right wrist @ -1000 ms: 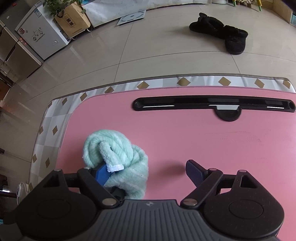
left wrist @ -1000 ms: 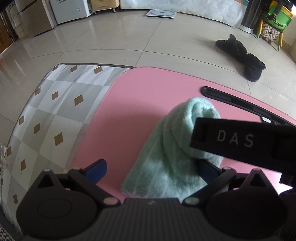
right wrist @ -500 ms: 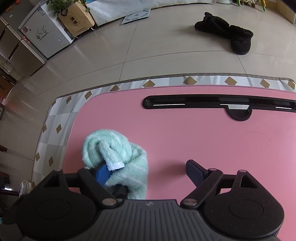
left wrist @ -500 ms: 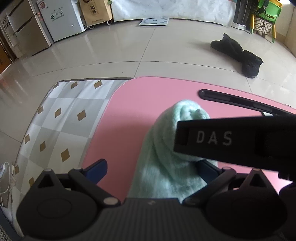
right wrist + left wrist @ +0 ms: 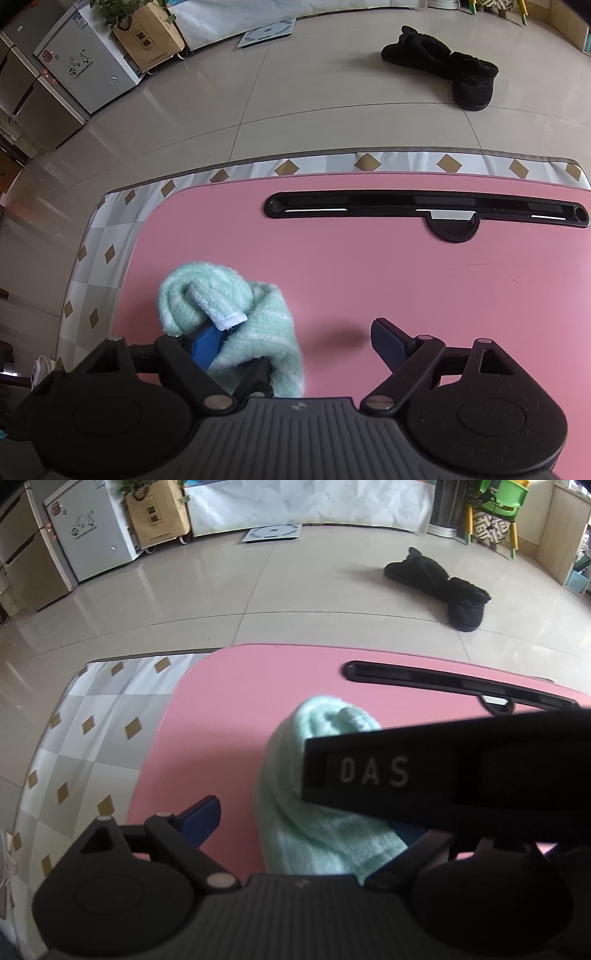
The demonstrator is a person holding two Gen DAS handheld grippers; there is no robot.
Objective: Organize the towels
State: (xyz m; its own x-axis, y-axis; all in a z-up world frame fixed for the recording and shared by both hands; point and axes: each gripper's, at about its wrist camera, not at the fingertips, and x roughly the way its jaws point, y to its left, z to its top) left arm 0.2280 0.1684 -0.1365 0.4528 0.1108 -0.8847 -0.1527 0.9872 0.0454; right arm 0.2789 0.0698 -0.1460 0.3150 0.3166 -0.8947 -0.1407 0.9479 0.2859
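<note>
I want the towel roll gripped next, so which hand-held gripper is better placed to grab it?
Left, probably. The mint towel lies between the open fingers of the left hand-held gripper. At the right hand-held gripper it sits off against one finger, and the gap is mostly bare pink table.

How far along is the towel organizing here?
Done: mint towel bunched into a rough roll on the pink table. In hand: both grippers open, left gripper straddling it, right gripper with one finger against it. Left: tidying the loose corner, probably; no finished pile is visible.
</note>
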